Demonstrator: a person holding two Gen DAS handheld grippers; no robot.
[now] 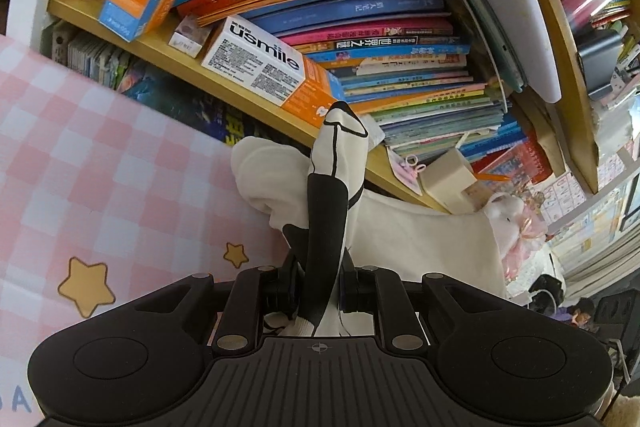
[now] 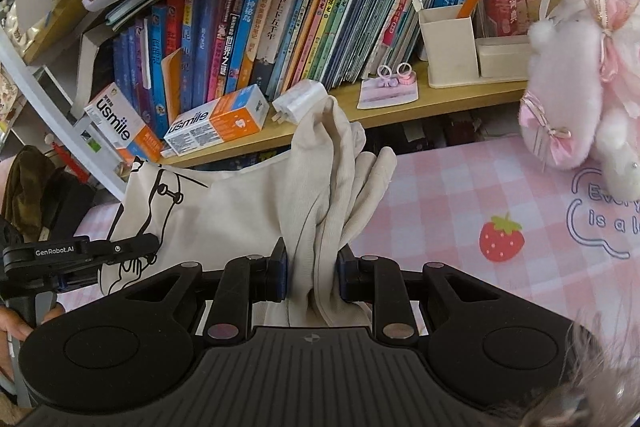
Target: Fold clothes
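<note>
Across a pink-and-white checked mat [image 2: 460, 187], a cream garment [image 2: 240, 203] with a black line drawing hangs stretched between the two tools. From the right wrist camera, the right gripper [image 2: 312, 277] has its jaws nearly closed, clamping a bunched fold of plain cream cloth that rises toward 12 o'clock. At 9 o'clock the left gripper [image 2: 132, 247] pinches the printed edge of the same garment, with fingers [image 2: 18, 325] of a person's hand behind it. From the left wrist camera, the left gripper [image 1: 320, 287] is likewise almost closed on a black-and-white printed fold. A wooden bookshelf [image 2: 400, 107] crosses behind the cloth, a pink plush toy [image 2: 580, 87] sits at 2 o'clock, and a strawberry print [image 2: 502, 239] lies at 3 o'clock.
</note>
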